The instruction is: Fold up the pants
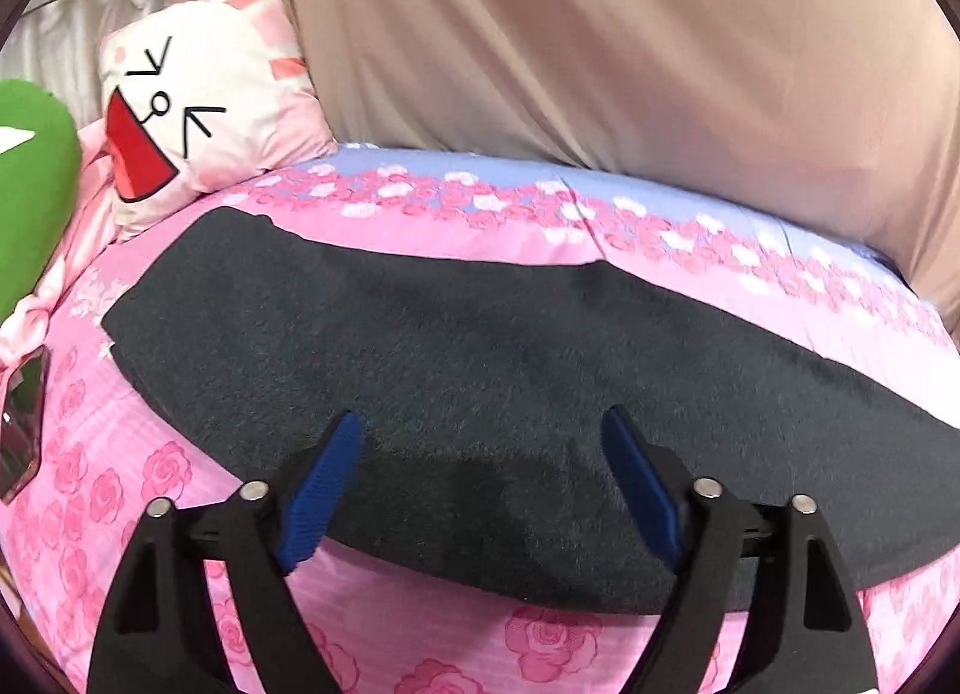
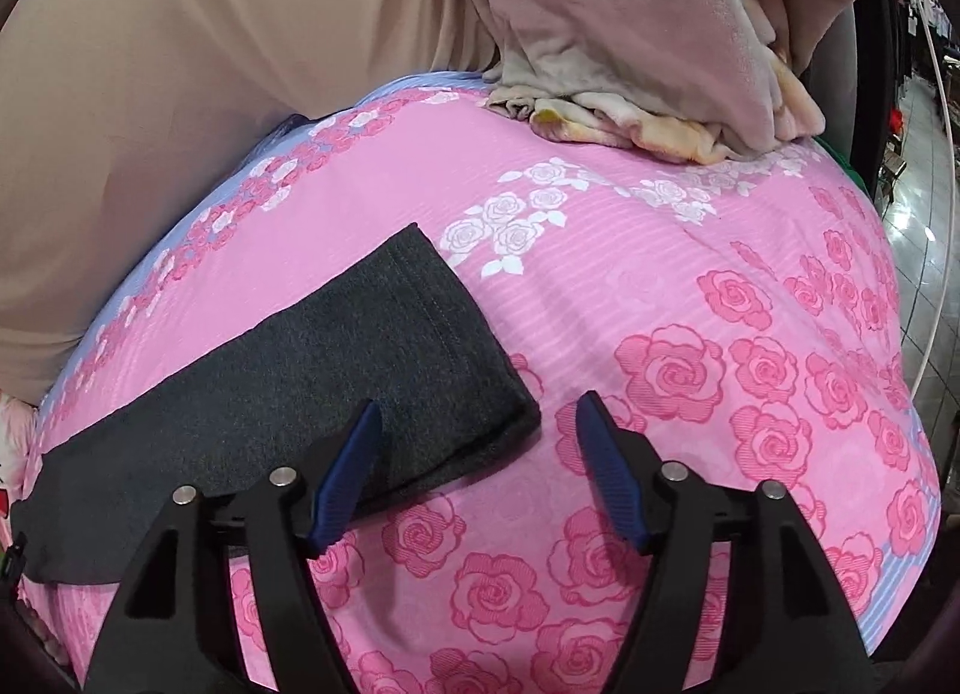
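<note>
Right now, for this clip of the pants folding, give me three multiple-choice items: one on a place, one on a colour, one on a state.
1. Where do the dark grey pants lie?
A. Flat on the pink rose-print bedcover
B. Draped over the cartoon-face pillow
C. On top of the crumpled blanket

2. What colour are the pads on the left claw?
A. Red
B. Blue
C. Yellow

3. What is the state of the right claw?
A. Clamped on the pants
B. Clamped on the bedcover
C. Open, gripping nothing

Answers:
1 A: the pants spread in a flat band across the bedcover, apart from the cartoon-face pillow and the crumpled blanket.
2 B: both fingers carry blue ribbed pads.
3 C: its fingers stand apart with only bedcover and the pants' end showing between them.
</note>
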